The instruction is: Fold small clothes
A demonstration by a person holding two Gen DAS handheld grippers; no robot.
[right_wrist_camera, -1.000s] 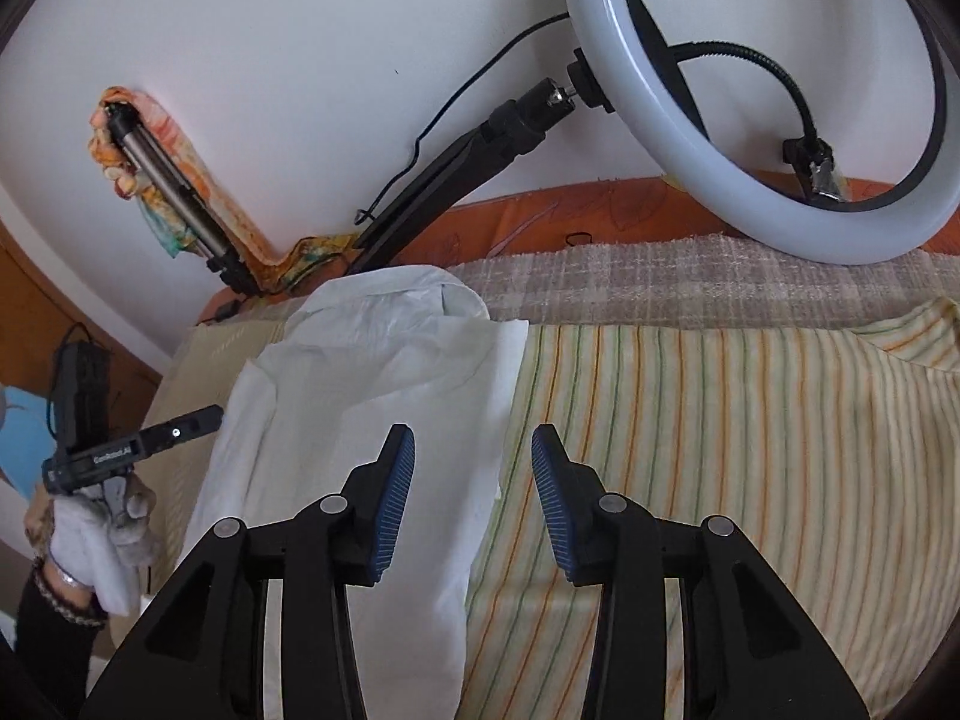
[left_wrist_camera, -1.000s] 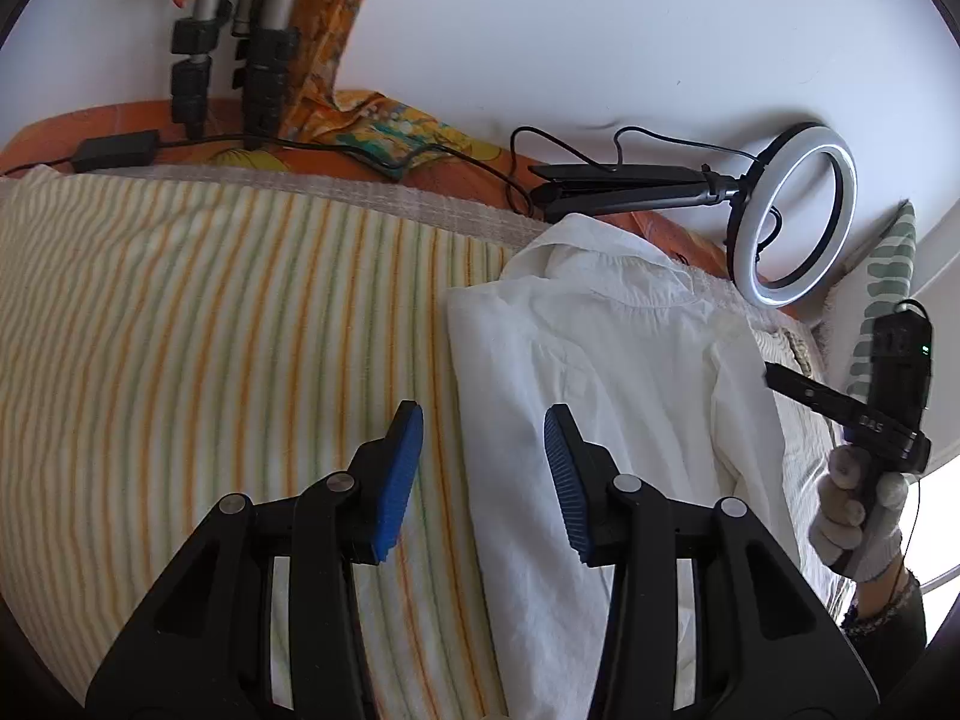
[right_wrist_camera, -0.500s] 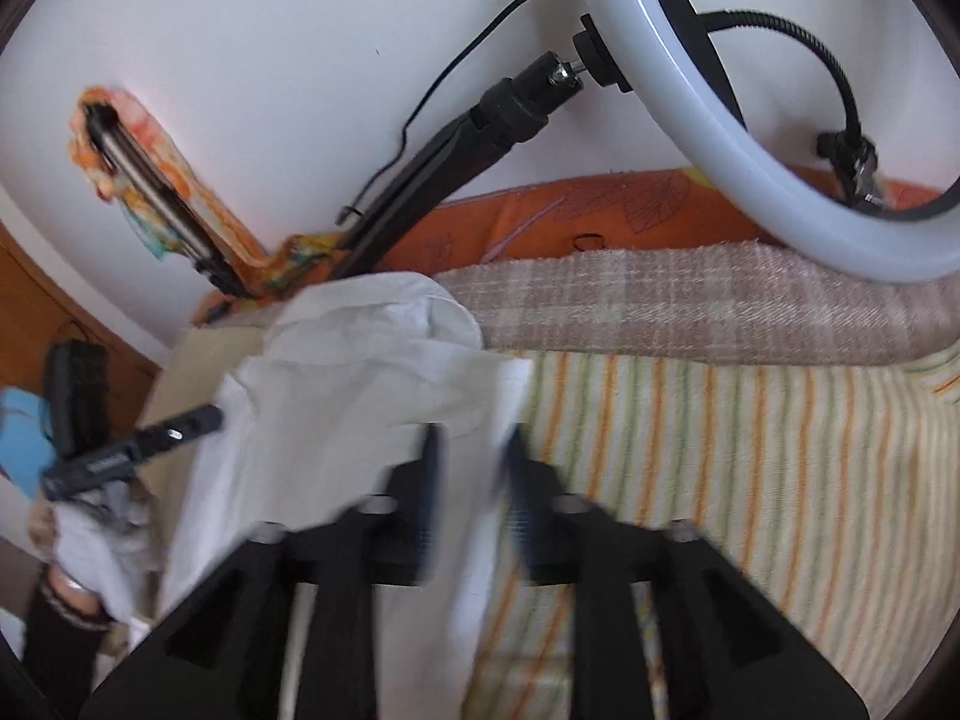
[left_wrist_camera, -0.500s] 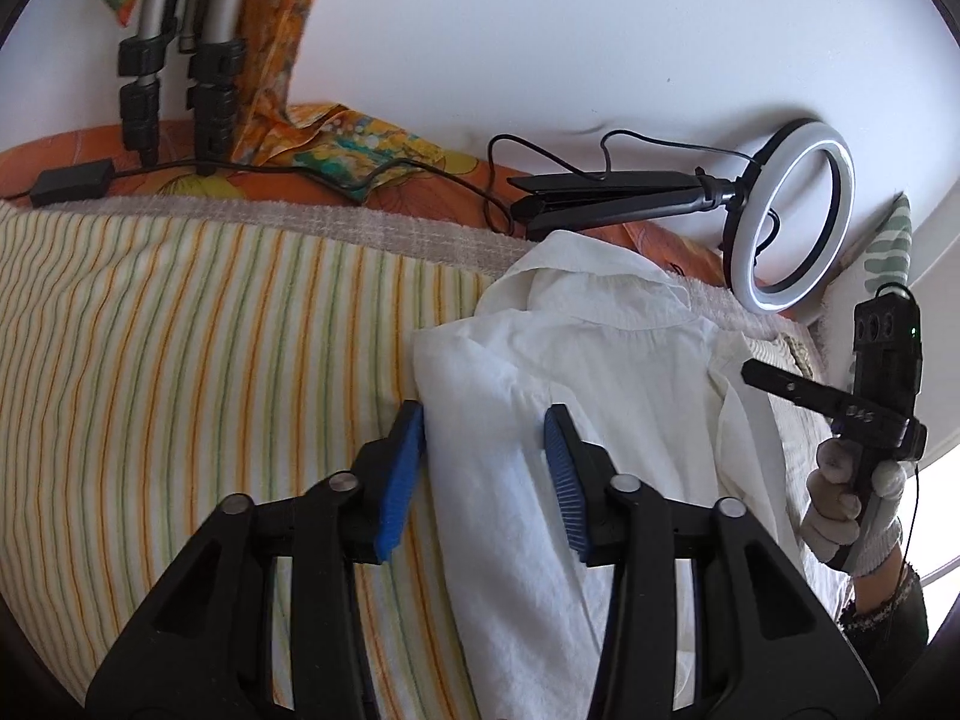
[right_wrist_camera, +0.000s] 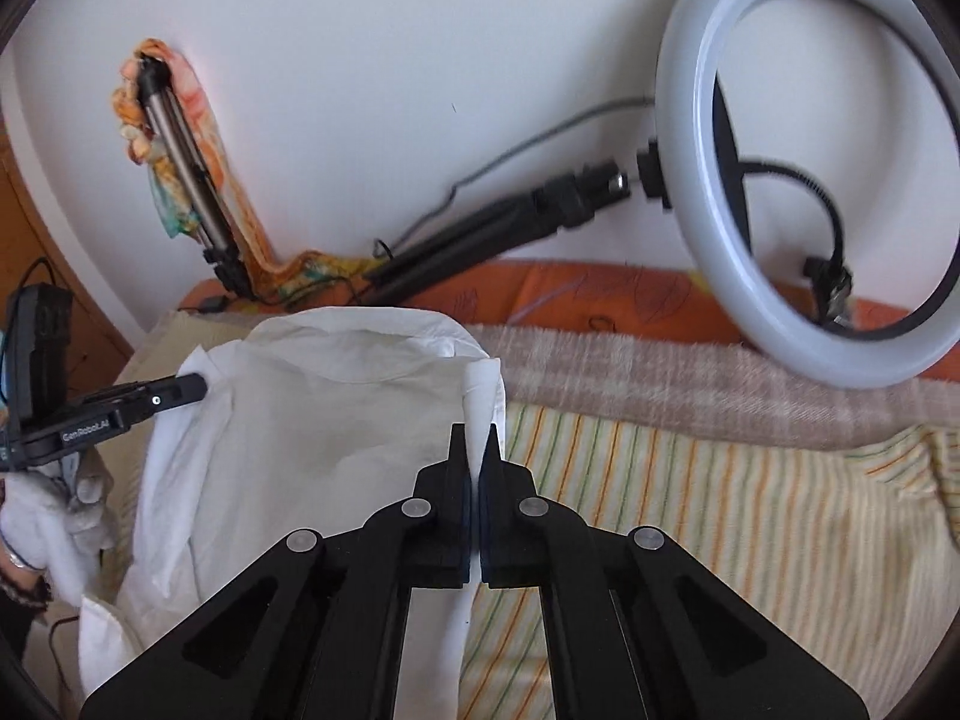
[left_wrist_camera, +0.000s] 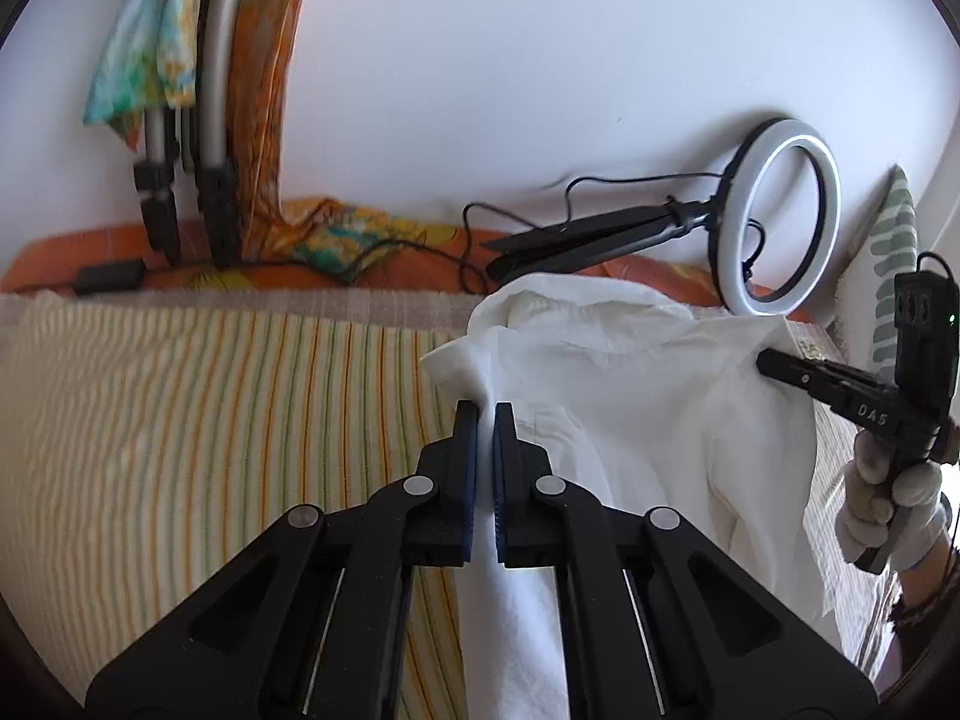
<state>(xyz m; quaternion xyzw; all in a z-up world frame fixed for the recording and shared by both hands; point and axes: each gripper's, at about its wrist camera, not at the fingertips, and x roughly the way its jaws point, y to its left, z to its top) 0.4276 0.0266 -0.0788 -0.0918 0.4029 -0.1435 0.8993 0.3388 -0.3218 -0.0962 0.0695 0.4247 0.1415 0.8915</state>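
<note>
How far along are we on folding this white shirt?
Early. Done: both sides are gripped. The left claw and right claw have just closed on opposite edges of the white shirt. In hand: those edges are pinched up off the striped cover. Left: every fold; the shirt hangs bunched and unfolded.

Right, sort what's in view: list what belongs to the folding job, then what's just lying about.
In the job:
- white shirt
- left gripper, shut on the shirt's edge
- right gripper, shut on the opposite edge
- striped cover beneath the shirt

Lying about:
- ring light on its black stand
- patterned cloth draped over the tripod legs
- black cable
</note>
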